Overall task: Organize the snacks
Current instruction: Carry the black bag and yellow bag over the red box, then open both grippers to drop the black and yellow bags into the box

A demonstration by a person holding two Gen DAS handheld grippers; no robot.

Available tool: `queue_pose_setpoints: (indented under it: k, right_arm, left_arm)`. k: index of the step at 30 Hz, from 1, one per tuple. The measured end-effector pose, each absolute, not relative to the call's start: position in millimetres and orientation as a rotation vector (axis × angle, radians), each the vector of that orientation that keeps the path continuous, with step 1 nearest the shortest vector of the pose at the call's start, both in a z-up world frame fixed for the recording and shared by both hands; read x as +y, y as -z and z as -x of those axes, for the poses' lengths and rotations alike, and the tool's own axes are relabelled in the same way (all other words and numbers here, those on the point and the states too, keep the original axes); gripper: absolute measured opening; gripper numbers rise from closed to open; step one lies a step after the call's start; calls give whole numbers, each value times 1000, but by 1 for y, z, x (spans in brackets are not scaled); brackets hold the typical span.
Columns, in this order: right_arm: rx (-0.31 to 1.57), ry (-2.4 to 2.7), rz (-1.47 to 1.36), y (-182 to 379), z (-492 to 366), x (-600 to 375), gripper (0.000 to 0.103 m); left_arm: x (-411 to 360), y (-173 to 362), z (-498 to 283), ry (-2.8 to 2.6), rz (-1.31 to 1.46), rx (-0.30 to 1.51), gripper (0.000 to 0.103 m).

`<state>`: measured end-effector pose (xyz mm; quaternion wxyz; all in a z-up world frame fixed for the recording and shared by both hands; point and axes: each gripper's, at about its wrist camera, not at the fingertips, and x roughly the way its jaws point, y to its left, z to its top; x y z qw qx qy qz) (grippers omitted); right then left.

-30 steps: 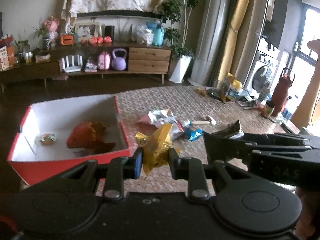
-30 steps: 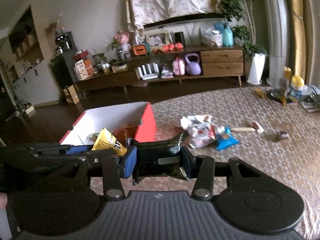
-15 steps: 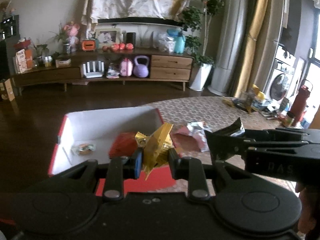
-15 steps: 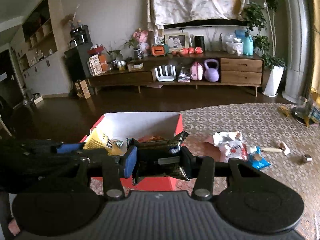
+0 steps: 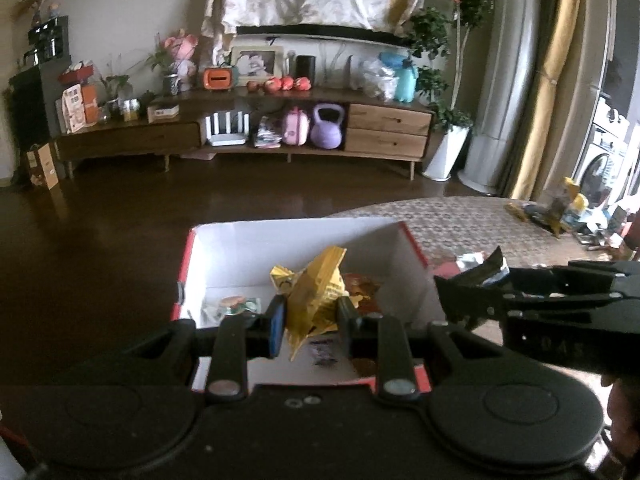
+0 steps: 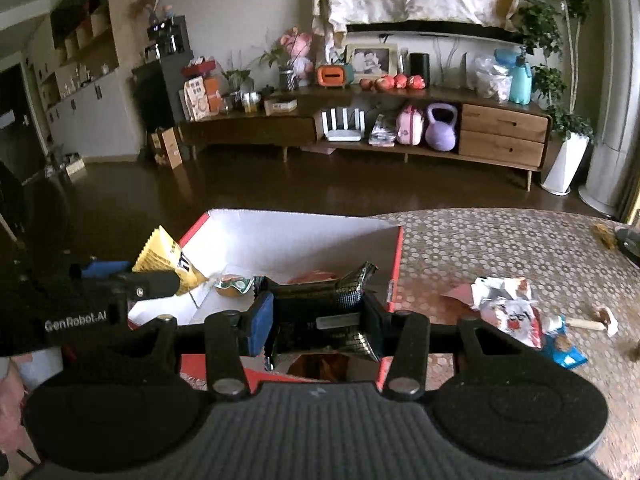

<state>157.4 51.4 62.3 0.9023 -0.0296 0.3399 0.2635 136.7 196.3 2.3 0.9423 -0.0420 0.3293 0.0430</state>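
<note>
My left gripper [image 5: 310,326] is shut on a crumpled gold snack packet [image 5: 316,292] and hangs over the red box [image 5: 296,240] with white inner walls. My right gripper [image 6: 318,322] is shut on a black textured snack packet [image 6: 324,304], held over the same red box [image 6: 288,236]. In the left wrist view the right gripper and its black packet [image 5: 476,284] stand just right of the box. The gold packet [image 6: 168,258] shows at the box's left edge in the right wrist view. Inside the box lie an orange packet [image 5: 362,284] and a small round snack [image 5: 234,304].
More snack packets [image 6: 508,312], a blue one [image 6: 566,348] and a small wooden hammer [image 6: 592,322] lie on the patterned rug to the right of the box. Dark floor and a long wooden sideboard [image 6: 360,128] fill the back of the room.
Both grippers have moved left from over the rug to over the red box, each still gripping its packet. The loose snacks on the rug have slid rightward in view.
</note>
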Motion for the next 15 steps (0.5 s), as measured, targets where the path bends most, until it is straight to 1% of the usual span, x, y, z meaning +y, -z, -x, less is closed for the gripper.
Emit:
queue_pose_setpoints:
  k: [15]
  right_arm:
    - [798, -562, 129, -8, -194, 95, 47]
  left_arm:
    - [232, 53, -173, -125, 123, 792, 24]
